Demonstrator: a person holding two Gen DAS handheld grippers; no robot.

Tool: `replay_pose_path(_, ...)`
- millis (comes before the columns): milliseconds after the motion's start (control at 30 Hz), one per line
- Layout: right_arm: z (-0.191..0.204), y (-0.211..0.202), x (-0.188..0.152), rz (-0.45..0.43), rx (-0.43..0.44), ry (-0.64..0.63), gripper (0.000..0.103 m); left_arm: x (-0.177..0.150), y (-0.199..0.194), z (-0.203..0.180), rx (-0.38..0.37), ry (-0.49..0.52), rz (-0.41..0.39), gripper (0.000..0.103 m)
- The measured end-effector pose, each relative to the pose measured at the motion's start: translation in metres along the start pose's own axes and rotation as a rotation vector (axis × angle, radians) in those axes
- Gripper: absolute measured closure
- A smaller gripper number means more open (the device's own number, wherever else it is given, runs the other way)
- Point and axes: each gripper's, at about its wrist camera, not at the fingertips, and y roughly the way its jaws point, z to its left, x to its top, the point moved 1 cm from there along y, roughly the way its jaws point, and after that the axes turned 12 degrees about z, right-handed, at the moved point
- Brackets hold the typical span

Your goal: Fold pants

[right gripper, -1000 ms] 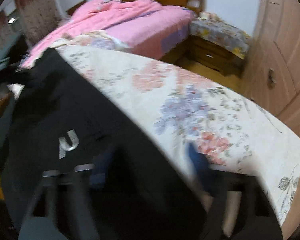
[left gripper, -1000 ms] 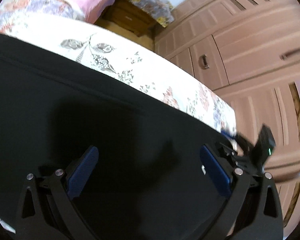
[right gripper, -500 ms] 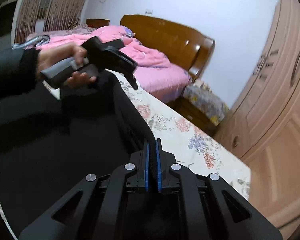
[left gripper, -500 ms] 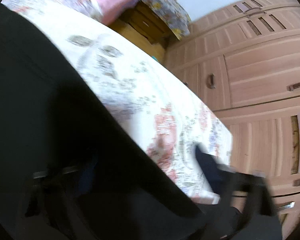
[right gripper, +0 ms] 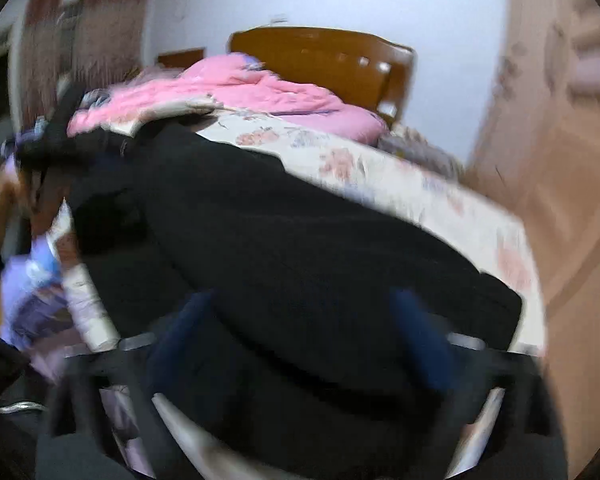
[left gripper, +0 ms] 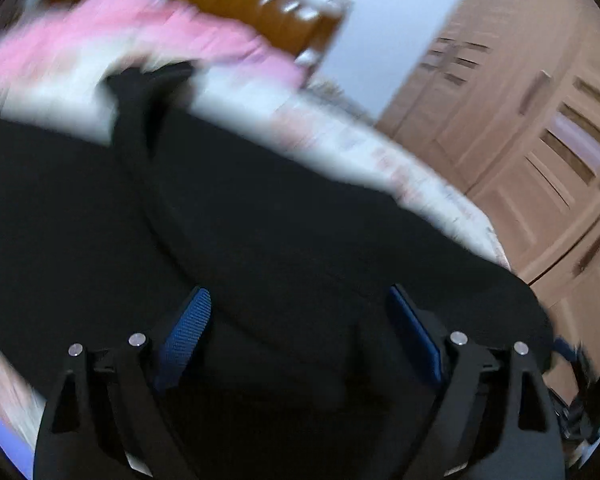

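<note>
Pants [left gripper: 284, 240] lie under both wide-spread claws, left claw [left gripper: 300, 332] and right claw [right gripper: 300, 332], seemingly ungripped.

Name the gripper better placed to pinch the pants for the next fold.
Probably left. The left gripper is open right above the black pants and its view is sharper. The right gripper, also open over them, looks heavily blurred. A close call.

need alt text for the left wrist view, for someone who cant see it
Black pants lie spread over a floral sheet, with the left claw open above them, nothing between its blue pads. Behind, motion-blurred, are pink bedding, a wooden headboard and wardrobe doors.
</note>
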Motion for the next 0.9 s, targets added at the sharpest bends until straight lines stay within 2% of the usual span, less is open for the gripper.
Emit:
replay_pose_path(33, -0.001, -0.011, -0.014, -0.019, 0.041, 0.063, 0.006, -0.012, -0.008, 0.015, -0.074, 0.004, -0.051, 0.014)
replay_pose_path(100, 0.000, -0.032, -0.037, -0.066, 0.094, 0.182, 0.006, -0.021, -0.023, 0.026, -0.024, -0.012, -0.070, 0.011)
replay_pose_path(167, -0.004, -0.044, -0.054, -0.087, 0.137, 0.291, 0.007, -0.023, -0.038, 0.032, -0.062, -0.032, -0.078, 0.010)
replay_pose_path(200, -0.005, -0.046, -0.059, -0.082, 0.143, 0.326, 0.011, -0.020, -0.044, 0.037, -0.080, -0.050, -0.087, 0.009)
replay_pose_path(233, -0.012, -0.044, -0.064, -0.066, 0.156, 0.382, 0.021, -0.020, -0.051, 0.043, -0.099, -0.071, -0.107, 0.007)
replay_pose_path(267, -0.018, -0.041, -0.068, -0.054, 0.174, 0.422, 0.025, -0.021, -0.054, 0.046, -0.110, -0.080, -0.122, 0.005)
replay_pose_path(333, -0.033, -0.031, -0.077, -0.031, 0.227, 0.548, 0.027, -0.019, -0.054, 0.044, -0.110, -0.082, -0.135, 0.004)
replay_pose_path(467, -0.045, -0.007, -0.080, 0.006, 0.302, 0.661, 0.032, -0.017, -0.037, 0.041, -0.105, -0.078, -0.096, 0.004)
replay_pose_path(500, -0.046, -0.001, -0.079, 0.024, 0.314, 0.675, 0.033, -0.017, -0.044, 0.042, -0.106, -0.075, -0.089, 0.004)
replay_pose_path(567, -0.047, 0.012, -0.074, 0.079, 0.311, 0.700, 0.040, -0.023, -0.041, 0.043, -0.095, -0.066, -0.070, 0.004)
replay_pose_path(600, -0.049, 0.018, -0.069, 0.092, 0.301, 0.718, 0.040, -0.025, -0.040, 0.041, -0.091, -0.063, -0.066, 0.004)
replay_pose_path(700, -0.057, 0.021, -0.063, 0.072, 0.279, 0.792, 0.045, -0.024, -0.037, 0.039, -0.088, -0.054, -0.063, 0.004)
replay_pose_path(767, -0.059, 0.020, -0.068, 0.041, 0.251, 0.846, 0.054, -0.020, -0.036, 0.040, -0.077, -0.043, -0.066, 0.004)
replay_pose_path(833, -0.059, 0.019, -0.069, 0.019, 0.203, 0.846, 0.070, -0.015, -0.036, 0.041, -0.054, -0.032, -0.075, 0.003)
replay_pose_path(900, -0.059, 0.020, -0.073, -0.002, 0.190, 0.847, 0.080, -0.005, -0.032, 0.042, -0.024, -0.027, -0.071, 0.002)
